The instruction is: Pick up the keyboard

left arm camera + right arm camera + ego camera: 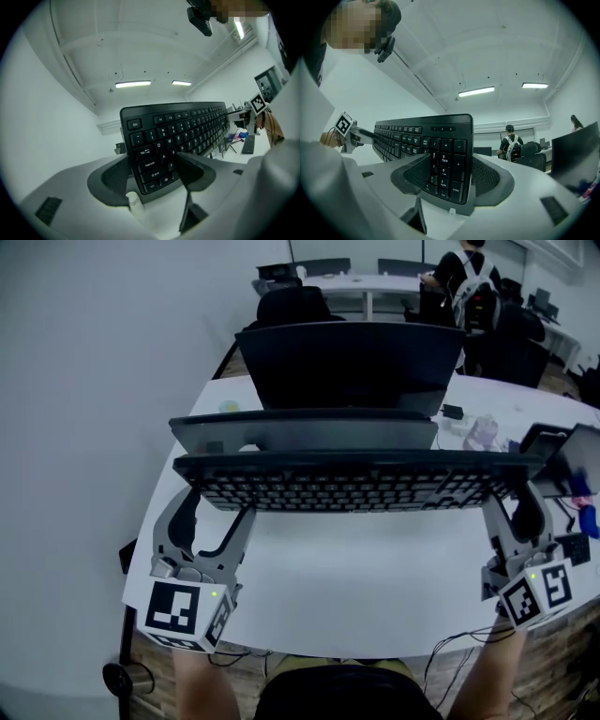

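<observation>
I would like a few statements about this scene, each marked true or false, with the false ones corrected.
1. The keyboard is black. True.
2. Only the left gripper holds the keyboard. False: the right gripper grips the other end too.
3. The left gripper grips the end with the Esc key. True.
4. The table is black. False: it is white.
5. A person with a backpack is in the background. True.
</observation>
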Demonstrator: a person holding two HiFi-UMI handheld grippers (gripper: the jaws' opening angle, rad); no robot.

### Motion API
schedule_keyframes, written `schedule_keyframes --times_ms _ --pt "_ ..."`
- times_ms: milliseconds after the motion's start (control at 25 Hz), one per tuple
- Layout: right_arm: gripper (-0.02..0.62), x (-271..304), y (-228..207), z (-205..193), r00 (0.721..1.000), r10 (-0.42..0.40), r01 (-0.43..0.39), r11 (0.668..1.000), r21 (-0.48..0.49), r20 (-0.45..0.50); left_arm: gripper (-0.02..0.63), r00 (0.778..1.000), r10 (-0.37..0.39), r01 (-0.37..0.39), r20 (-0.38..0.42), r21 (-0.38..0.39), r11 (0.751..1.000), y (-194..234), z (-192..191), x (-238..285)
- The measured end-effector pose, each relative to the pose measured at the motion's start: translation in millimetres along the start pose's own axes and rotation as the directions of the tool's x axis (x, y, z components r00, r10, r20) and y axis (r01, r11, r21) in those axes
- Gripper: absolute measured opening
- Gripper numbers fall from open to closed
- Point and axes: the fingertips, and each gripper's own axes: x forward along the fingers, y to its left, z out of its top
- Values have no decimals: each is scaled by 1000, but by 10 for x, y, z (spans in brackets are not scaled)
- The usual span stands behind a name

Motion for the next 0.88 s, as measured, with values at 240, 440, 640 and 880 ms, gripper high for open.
schedule_keyframes --times_ms 240,440,640,880 --pt "290 -6 -5 3 1000 3 -3 1000 6 9 318 1000 7 -7 14 3 1000 -6 33 -18" --pt "290 1 -12 -2 1000 11 -11 1000 13 13 318 1000 21 -21 16 7 1000 -6 61 -34" --pt "290 10 -23 -38 1000 21 -21 999 23 8 318 999 41 -41 7 12 999 -21 61 -57" --pt "290 15 13 3 1000 23 -23 1000 18 11 316 999 42 -42 5 8 999 7 68 -95"
